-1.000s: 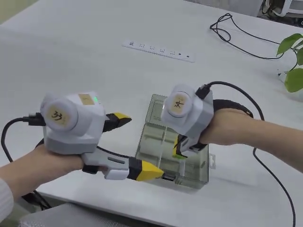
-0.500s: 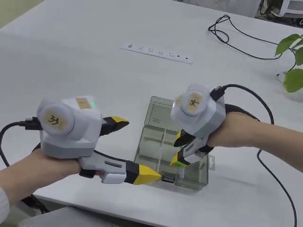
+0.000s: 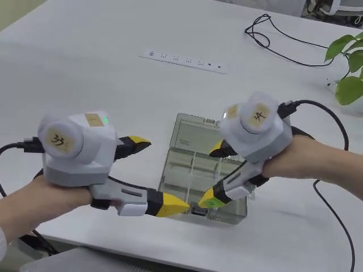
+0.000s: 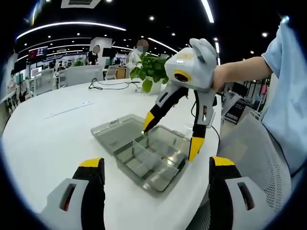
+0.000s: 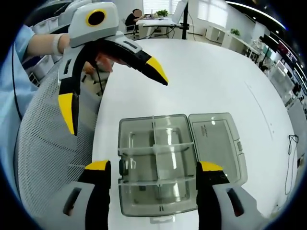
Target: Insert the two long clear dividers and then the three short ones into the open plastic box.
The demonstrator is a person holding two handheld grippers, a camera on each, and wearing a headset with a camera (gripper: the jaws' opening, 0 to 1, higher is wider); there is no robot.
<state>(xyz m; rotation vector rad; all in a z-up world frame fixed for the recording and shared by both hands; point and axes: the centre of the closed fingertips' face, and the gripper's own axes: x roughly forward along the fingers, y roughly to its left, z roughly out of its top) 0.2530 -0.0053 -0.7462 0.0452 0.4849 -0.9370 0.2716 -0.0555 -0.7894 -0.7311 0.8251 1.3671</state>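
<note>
A white power strip (image 3: 182, 61) lies flat on the white table (image 3: 85, 51), its row of sockets facing up. Beyond the strip and to its right, a thin black cable (image 3: 248, 31) coils loosely on the tabletop. Further right of the strip, well apart from it, the green leaves of a plant (image 3: 348, 89) show at the table's edge. On the table's near side, opposite the strip, stands a grey mesh chair (image 5: 53, 158).

Box (image 3: 190, 131) on table (image 3: 85, 56) near front edge, dividers (image 5: 154, 139) apparently inside it; power strip (image 3: 184, 61) behind.
</note>
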